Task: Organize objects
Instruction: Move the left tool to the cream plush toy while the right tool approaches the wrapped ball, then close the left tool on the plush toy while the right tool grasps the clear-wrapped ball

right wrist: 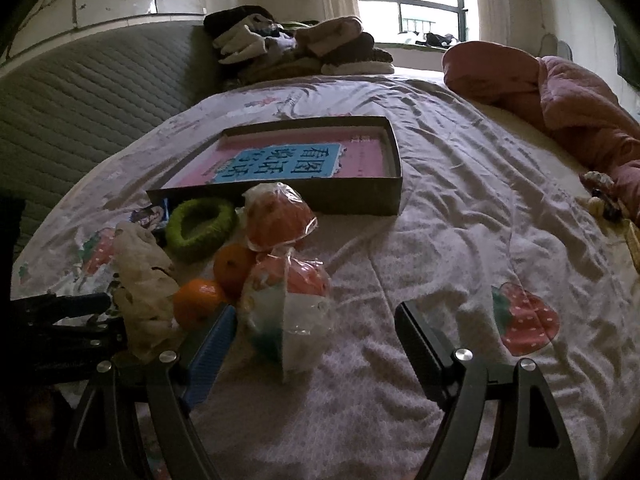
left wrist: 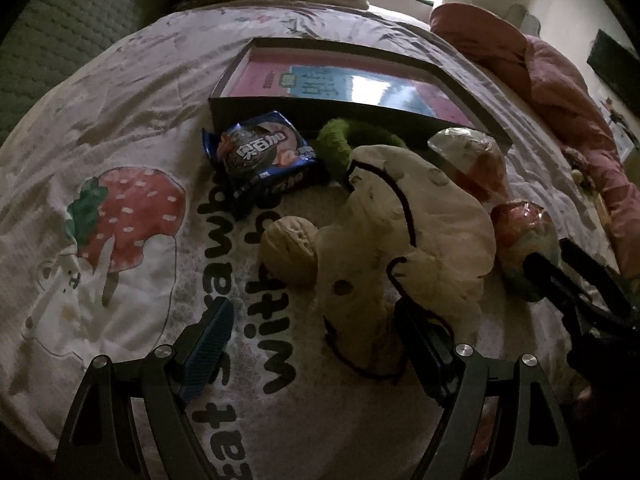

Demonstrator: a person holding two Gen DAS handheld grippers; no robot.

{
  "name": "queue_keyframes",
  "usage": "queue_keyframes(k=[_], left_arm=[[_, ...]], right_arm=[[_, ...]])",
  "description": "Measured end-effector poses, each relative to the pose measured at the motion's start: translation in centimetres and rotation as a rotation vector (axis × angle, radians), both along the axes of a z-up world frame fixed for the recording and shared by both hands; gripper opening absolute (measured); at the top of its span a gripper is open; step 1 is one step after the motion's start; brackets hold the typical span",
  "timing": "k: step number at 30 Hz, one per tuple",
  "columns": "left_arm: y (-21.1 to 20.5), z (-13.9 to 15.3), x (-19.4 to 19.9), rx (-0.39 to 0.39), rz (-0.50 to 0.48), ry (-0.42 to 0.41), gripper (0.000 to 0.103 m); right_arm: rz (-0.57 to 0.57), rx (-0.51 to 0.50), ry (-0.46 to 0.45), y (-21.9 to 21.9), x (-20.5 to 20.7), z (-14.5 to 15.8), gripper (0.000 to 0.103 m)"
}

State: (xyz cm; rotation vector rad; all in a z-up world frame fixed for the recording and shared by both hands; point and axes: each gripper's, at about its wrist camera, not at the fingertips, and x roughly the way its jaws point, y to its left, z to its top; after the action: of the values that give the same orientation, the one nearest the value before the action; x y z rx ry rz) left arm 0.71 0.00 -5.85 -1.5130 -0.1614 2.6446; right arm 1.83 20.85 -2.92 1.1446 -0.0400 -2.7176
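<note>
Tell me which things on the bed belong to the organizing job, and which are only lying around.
For the job: shallow box, green ring, snack packet, cream plush toy, two oranges, wrapped fruits, walnut.

Lying about: pink blanket, folded clothes pile.

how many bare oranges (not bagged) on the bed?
2, both seen in the right wrist view. One orange lies by the right claw's left finger; the second orange sits just behind it, touching the bagged fruit. More may hide behind the cream plush toy.
</note>
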Motion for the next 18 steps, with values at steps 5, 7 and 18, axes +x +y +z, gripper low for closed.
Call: queue_keyframes(k=[5,7,18], left_arm=[[0.0,-0.1,-0.1,0.03,0.006,-0.007,0.081],[-0.2,0.0,-0.1,0.06,0.011,-0.014,0.081],[0.1,0.0,-0.3,0.216,-0.035,-0.022,0.03]], right_arm=[[0.013,-0.021,-0.021,-0.3,-0.4,-0.3,0.08],[0.01,-0.026,-0.036,-0.4,-0.5,-0.6,0.08],[0.036,-0.021,-0.092,-1.1,-1.0,-1.9,0.067]])
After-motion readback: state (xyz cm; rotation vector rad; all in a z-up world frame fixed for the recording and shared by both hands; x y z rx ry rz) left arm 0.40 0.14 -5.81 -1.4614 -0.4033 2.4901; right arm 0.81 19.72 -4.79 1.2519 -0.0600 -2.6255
